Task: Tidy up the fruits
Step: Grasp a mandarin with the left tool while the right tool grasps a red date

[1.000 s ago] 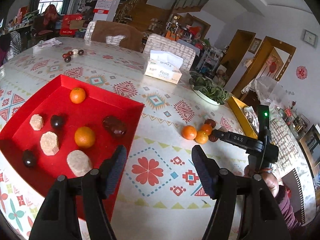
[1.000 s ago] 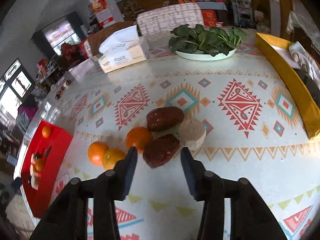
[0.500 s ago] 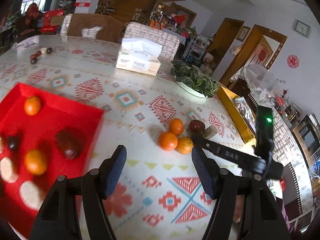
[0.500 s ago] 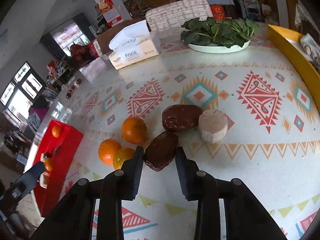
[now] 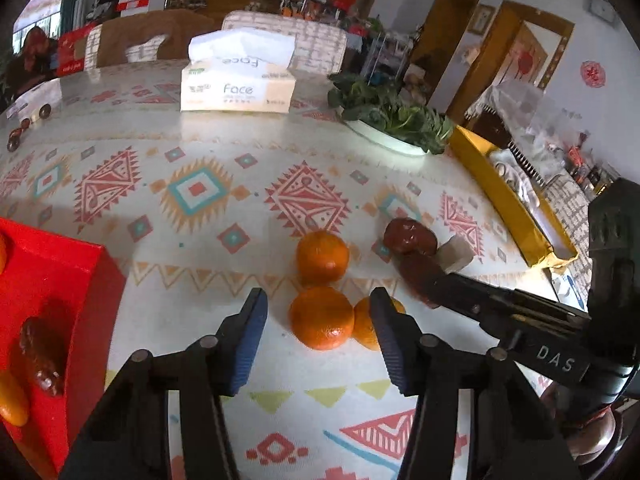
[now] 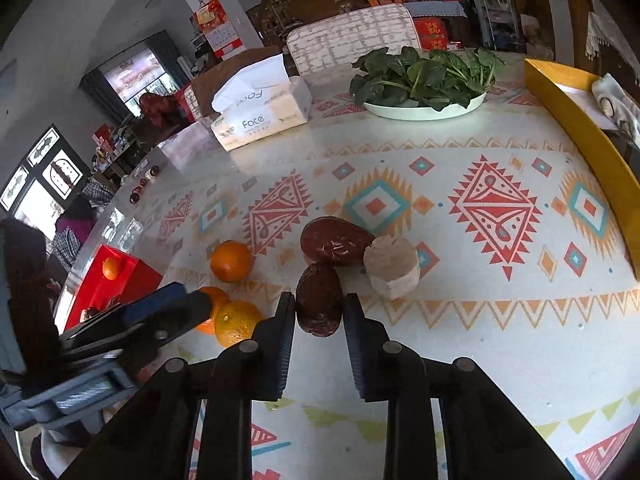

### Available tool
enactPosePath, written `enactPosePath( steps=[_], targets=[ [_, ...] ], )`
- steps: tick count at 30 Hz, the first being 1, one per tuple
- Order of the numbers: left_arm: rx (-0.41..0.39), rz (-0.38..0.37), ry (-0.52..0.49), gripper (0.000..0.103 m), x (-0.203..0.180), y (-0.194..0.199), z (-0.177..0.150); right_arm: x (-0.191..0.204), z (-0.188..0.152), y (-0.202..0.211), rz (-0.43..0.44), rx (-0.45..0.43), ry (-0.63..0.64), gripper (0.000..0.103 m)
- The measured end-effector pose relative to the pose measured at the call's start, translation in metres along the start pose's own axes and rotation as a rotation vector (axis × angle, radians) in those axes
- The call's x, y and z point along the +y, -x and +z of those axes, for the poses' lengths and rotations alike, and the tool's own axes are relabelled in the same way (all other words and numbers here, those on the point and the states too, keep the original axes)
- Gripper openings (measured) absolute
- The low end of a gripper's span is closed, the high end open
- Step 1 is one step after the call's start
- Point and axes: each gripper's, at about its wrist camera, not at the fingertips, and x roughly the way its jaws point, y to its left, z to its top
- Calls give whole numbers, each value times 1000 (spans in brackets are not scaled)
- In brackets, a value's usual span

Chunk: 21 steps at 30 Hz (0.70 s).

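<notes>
Both grippers down at the fruit cluster on the patterned tablecloth (image 5: 200, 200), jaws on both still closing.

Right gripper (image 6: 319, 312): jaws nearly together around a dark red date (image 6: 319, 300), its near end between the pads, pads at its sides; firm contact not clear. Second date (image 6: 334, 241) and a pale round cake (image 6: 392, 266) lie just beyond the fingertips, touching each other. Left gripper (image 5: 318, 316): jaws apart, narrowing, one orange (image 5: 321, 317) between them, untouched; a second orange (image 5: 365, 324) partly behind the right-side finger, a third (image 5: 322, 257) just ahead. Red tray (image 5: 44, 280) off to the left of this gripper, holding a date and oranges. Tissue box (image 5: 238, 82) and plate of greens (image 5: 390, 128) far ahead.
</notes>
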Motion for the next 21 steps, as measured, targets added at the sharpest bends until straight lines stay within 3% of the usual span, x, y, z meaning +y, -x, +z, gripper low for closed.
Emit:
enactPosePath(
  steps=[7, 10, 14, 19, 21],
  targets=[
    [9, -96, 35, 52, 12, -6, -1, 4, -2, -10, 13, 45, 29, 31],
    [13, -120, 16, 32, 16, -1, -6, 1, -1, -10, 6, 39, 20, 31],
    [11, -120, -7, 32, 15, 1, -8, 1, -2, -9, -5, 34, 26, 31],
    [32, -99, -10, 40, 15, -4, -8, 9, -3, -12, -45, 5, 78, 32],
    [31, -96, -4, 41, 16, -4, -7, 9, -3, -13, -48, -5, 79, 40]
  ],
)
